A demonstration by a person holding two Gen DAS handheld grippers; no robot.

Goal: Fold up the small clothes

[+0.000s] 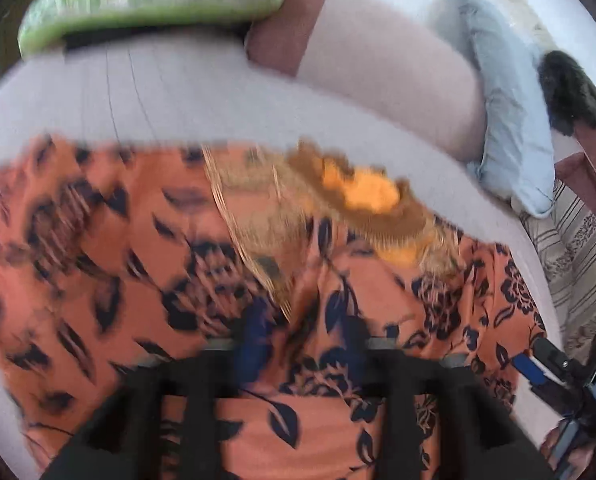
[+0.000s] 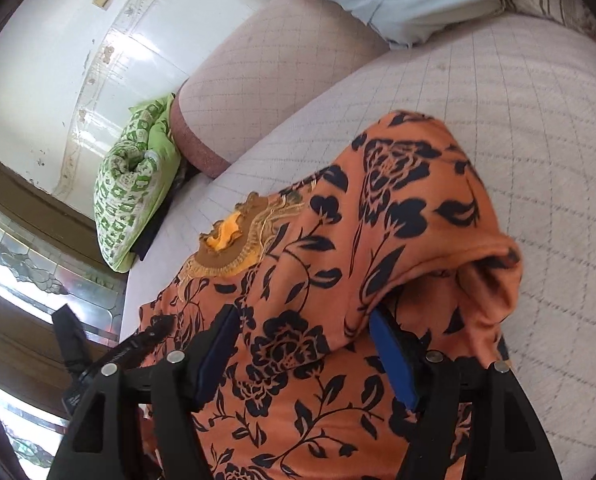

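The orange floral garment [image 2: 338, 280] is lying spread on the pale quilted bed [image 2: 498, 120], its embroidered neckline [image 2: 233, 248] pointing toward the far left, near the green patterned cushion [image 2: 133, 184]. It is looking thin, light and very soft, draping in loose folds, so it is likely slipping and bunching rather than holding a crease. The right hand-held gripper [image 2: 310, 356] is standing released, its blue pads straddling a raised fold of cloth without pinching it. The left hand-held gripper [image 1: 302, 344] is also looking released over the fabric, though blur is hiding detail. Hems, sleeve ends and shoulder seams are probably offering the firmest hold; the embroidery is seeming stiffer.
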